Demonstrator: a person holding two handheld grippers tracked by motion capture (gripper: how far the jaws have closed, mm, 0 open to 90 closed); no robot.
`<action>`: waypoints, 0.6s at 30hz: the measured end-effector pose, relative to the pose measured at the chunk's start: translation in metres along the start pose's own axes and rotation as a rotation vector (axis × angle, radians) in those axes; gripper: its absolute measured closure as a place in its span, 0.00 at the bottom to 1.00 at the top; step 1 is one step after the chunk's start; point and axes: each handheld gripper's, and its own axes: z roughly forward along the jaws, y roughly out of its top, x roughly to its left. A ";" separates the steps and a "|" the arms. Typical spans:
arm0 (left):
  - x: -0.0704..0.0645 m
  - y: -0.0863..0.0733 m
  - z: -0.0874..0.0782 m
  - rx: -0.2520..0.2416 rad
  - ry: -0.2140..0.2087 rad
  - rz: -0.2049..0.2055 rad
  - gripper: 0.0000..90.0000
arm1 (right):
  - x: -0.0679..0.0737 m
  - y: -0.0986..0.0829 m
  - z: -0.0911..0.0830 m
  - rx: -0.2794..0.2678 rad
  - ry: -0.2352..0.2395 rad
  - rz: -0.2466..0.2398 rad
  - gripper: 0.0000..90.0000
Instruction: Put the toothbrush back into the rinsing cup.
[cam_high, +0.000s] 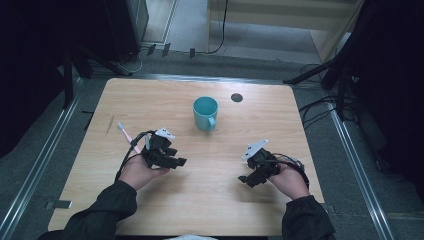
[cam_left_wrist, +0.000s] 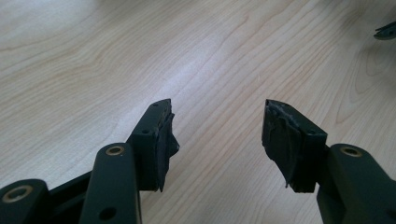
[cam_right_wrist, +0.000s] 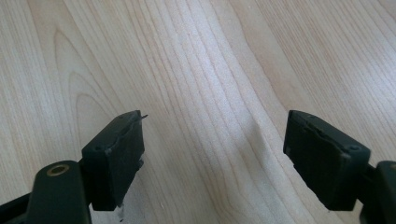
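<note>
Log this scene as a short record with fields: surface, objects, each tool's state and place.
surface: light wooden table
cup: teal ceramic mug with handle, upright, toward the far middle of the table
brush: pink and white toothbrush, lying flat just beyond the left tool
left tool: open, nothing between its jaws, low over bare wood
right tool: open, nothing between its jaws, low over bare wood
other: small dark round hole in the tabletop, beyond the mug to its right
</note>
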 end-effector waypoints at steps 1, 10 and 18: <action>0.000 0.001 -0.001 -0.001 0.008 0.006 0.48 | 0.000 0.000 0.000 0.001 0.001 -0.002 0.23; 0.001 0.001 -0.003 0.010 0.006 -0.008 0.49 | 0.000 0.000 0.001 0.002 0.008 -0.005 0.22; 0.005 0.001 -0.006 0.029 -0.017 -0.048 0.58 | 0.001 0.002 0.001 0.006 0.009 -0.010 0.22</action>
